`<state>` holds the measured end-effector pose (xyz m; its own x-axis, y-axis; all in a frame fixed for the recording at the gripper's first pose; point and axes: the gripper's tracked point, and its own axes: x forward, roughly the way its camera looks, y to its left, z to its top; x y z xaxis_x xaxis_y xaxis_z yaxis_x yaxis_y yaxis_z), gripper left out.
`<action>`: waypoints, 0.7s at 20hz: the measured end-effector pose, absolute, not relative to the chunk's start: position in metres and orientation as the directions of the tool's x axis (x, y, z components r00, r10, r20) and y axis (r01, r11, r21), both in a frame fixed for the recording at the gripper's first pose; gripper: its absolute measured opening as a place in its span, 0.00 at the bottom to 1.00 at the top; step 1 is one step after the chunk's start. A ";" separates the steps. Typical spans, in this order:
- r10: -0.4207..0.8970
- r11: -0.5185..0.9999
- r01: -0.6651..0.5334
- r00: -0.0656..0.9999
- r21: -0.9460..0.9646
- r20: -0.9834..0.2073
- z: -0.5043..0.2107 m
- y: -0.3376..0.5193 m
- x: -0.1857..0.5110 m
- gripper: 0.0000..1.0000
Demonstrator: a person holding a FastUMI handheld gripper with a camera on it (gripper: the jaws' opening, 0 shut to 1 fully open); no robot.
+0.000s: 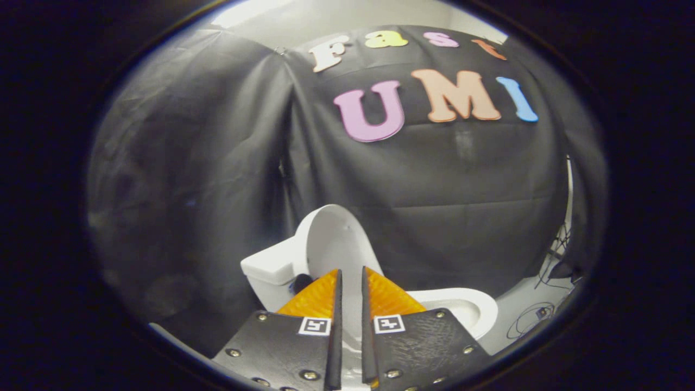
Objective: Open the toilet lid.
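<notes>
Toilet [461,309] low and near, tank [271,269] to the left; lid [334,239] already raised, leaning back near the tank, bowl exposed to the right. Gripper [350,282] just before the lid, fingers narrow, a slim gap, gripping nothing, seemingly after pushing it up.

- your gripper [350,274] has fingers set close with a narrow gap, their ridged pads [312,301] look rubbery, their plates textured with shiny metal screws.
- the toilet lid [334,241] looks smooth, glossy plastic.
- the tank [269,269] looks glazed.
- the wall [217,163] is matt, creased cloth.
</notes>
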<state>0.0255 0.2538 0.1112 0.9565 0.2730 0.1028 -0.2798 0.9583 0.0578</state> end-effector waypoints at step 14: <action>0.122 0.992 -0.125 0.983 0.015 0.136 0.125 0.106 -0.005 0.83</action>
